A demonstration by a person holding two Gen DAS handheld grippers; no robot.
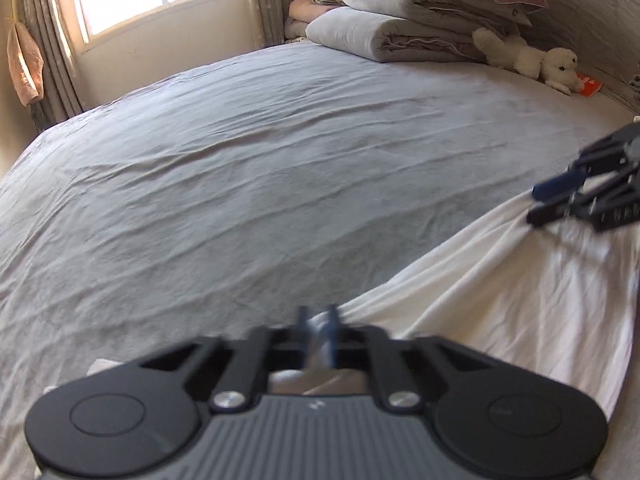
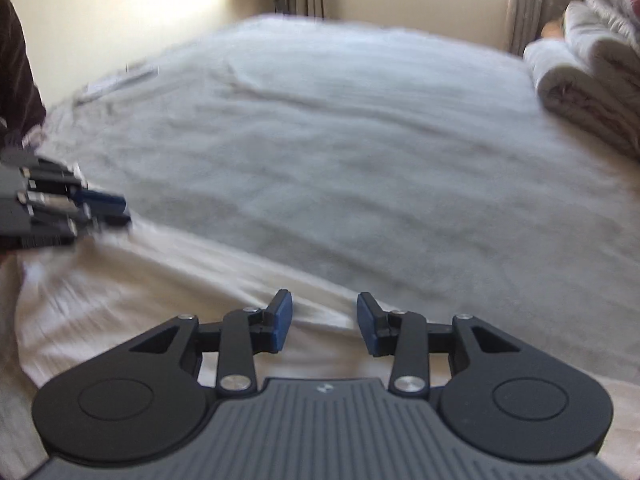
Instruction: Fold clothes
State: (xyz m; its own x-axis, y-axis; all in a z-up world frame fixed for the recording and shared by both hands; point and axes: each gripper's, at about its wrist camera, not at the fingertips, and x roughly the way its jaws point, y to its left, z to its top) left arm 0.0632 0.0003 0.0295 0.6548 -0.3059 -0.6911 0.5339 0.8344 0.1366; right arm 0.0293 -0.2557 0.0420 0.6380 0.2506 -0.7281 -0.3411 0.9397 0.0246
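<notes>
The soft white cloth garment [image 1: 500, 292] lies on the near side of the big bed w/ a wrinkly grey sheet [image 1: 240, 152]. Left gripper [image 1: 319, 322] is pinched tight on its edge. Right gripper [image 2: 324, 320] sits over the cloth, jaws apart, not squeezing. Folded grey blankets [image 1: 400, 20] sit at the bed's far corner.

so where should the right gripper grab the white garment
On the far edge of the white garment, just ahead of the right gripper, whose open jaws hover over the cloth. That edge lies flat on the grey bedsheet, so come down from above and pinch the hem. The left gripper is already shut on the same edge further along.
</notes>
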